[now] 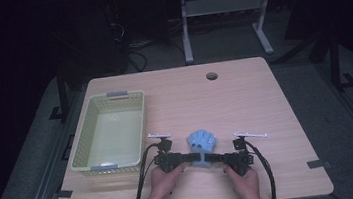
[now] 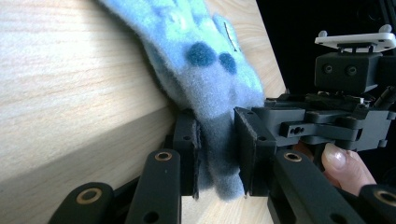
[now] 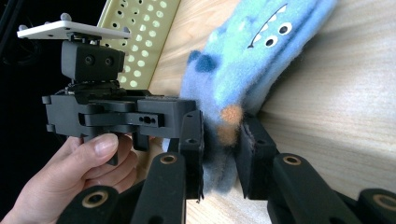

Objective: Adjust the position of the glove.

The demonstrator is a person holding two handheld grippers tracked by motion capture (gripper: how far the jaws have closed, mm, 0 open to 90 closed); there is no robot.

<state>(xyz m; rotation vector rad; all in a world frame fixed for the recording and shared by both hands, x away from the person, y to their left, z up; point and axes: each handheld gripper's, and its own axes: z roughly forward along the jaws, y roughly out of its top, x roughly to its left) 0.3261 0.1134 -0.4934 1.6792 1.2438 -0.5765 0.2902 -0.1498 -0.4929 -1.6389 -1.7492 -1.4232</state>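
Note:
A blue fuzzy monster toy (image 1: 202, 141) with dark spots, white eyes and a toothy mouth lies on the wooden table (image 1: 244, 96) near its front edge. My left gripper (image 1: 192, 156) comes at it from the left and my right gripper (image 1: 210, 157) from the right, their tips meeting at the toy's near end. In the left gripper view the left gripper (image 2: 217, 154) is shut on a fold of the toy (image 2: 201, 60). In the right gripper view the right gripper (image 3: 222, 144) is shut on the toy (image 3: 252, 51) at an orange patch.
A pale yellow-green perforated basket (image 1: 81, 140) stands on the table's left half, close to the left gripper, and its wall (image 3: 140, 28) appears in the right gripper view. A round cable hole (image 1: 211, 76) lies at the back. Bare wood stretches to the right.

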